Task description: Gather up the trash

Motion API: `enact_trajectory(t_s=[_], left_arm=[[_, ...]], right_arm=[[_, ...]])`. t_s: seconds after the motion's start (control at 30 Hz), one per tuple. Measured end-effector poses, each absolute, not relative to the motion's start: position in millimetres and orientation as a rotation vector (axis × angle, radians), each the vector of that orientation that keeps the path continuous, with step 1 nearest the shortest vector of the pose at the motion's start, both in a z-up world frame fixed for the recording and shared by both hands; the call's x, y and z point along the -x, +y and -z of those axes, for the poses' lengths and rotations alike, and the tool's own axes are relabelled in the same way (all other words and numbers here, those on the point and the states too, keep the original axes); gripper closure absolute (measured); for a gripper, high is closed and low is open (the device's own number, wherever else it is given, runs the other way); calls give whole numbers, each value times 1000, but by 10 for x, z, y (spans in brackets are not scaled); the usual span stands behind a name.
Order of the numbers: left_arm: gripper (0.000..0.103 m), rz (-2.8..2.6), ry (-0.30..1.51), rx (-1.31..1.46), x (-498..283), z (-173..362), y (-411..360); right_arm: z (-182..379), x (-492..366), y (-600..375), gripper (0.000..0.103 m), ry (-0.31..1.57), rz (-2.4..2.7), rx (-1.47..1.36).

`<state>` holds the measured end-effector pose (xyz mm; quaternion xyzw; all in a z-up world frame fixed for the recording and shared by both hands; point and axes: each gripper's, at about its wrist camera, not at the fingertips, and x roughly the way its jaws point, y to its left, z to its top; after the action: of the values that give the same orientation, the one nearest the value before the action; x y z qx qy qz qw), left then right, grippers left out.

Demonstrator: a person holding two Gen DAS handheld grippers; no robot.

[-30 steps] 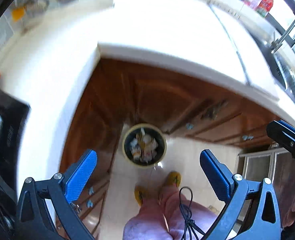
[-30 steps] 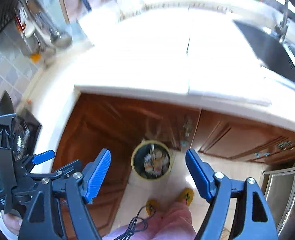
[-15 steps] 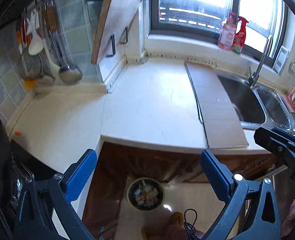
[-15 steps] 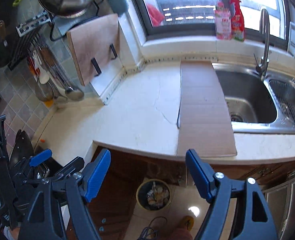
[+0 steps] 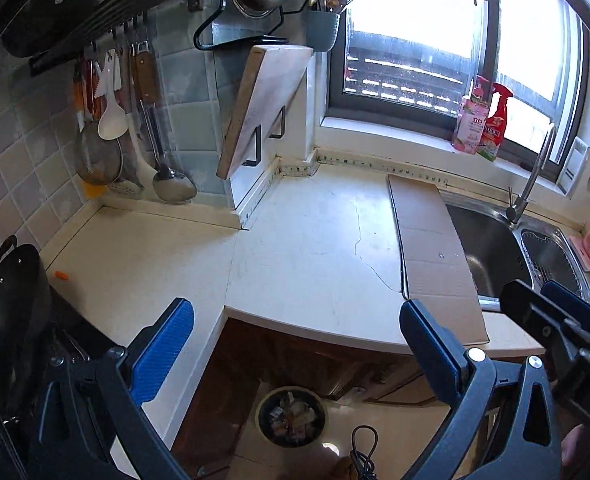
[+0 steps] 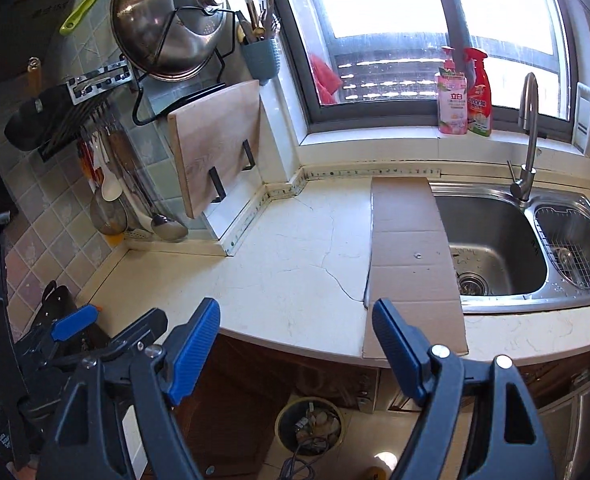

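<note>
A round trash bin (image 5: 292, 417) holding trash stands on the floor below the counter edge; it also shows in the right wrist view (image 6: 310, 423). My left gripper (image 5: 295, 340) is open and empty, held above the counter's front edge. My right gripper (image 6: 295, 336) is open and empty beside it, over the same edge. A small orange scrap (image 5: 61, 275) lies on the white counter (image 5: 303, 248) at the left. A flat cardboard sheet (image 6: 409, 256) lies on the counter next to the sink.
A steel double sink (image 6: 507, 248) with a faucet (image 6: 529, 136) is at the right. A cutting board (image 6: 219, 144), hung utensils (image 5: 135, 128) and a pot lid (image 6: 167, 20) line the back wall. A black wok (image 5: 3, 312) sits at the left. Two bottles (image 6: 463, 96) stand on the sill.
Both grippers have tilted up from looking down at the bin to looking across the counter toward the window. Both stay open and empty.
</note>
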<state>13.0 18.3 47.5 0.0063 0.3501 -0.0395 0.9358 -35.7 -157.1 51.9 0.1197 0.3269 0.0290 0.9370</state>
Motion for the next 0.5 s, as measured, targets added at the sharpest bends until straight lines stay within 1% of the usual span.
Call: enact_trajectory(t_s=[0.2, 0.5], left_arm=[[1, 65, 714, 19, -150, -505, 216], [1, 66, 712, 10, -199, -495, 173]], right_arm=[[-577, 342, -1545, 24, 636, -53, -215], [-550, 310, -1616, 24, 638, -30, -223]])
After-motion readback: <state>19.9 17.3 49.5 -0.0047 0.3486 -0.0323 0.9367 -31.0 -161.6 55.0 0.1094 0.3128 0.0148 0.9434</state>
